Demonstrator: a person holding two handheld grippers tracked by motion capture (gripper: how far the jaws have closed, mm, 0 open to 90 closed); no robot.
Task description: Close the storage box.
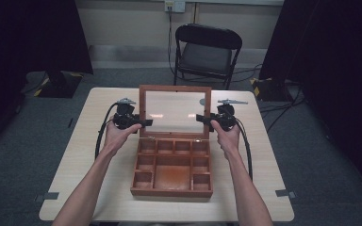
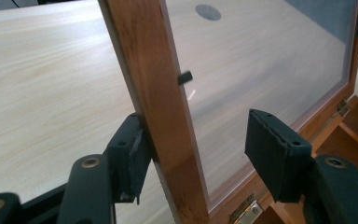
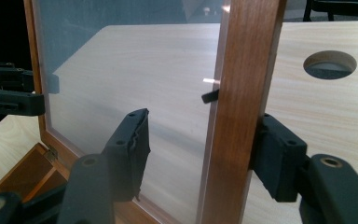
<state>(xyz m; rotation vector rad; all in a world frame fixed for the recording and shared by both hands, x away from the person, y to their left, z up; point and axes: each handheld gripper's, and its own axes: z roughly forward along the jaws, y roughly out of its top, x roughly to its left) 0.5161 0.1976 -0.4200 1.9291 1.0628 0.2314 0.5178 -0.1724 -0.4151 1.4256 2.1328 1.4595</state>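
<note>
At table centre, both grippers, left gripper [image 1: 143, 123] and right gripper [image 1: 202, 118], are straddling the raised glass lid [image 1: 175, 112] of the wooden box [image 1: 172, 187], each part open with only its outer pad touching the frame; next move needs a gentle swing.

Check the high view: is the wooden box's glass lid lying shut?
No: the lid stands upright above the open wooden box, compartments exposed.
</note>
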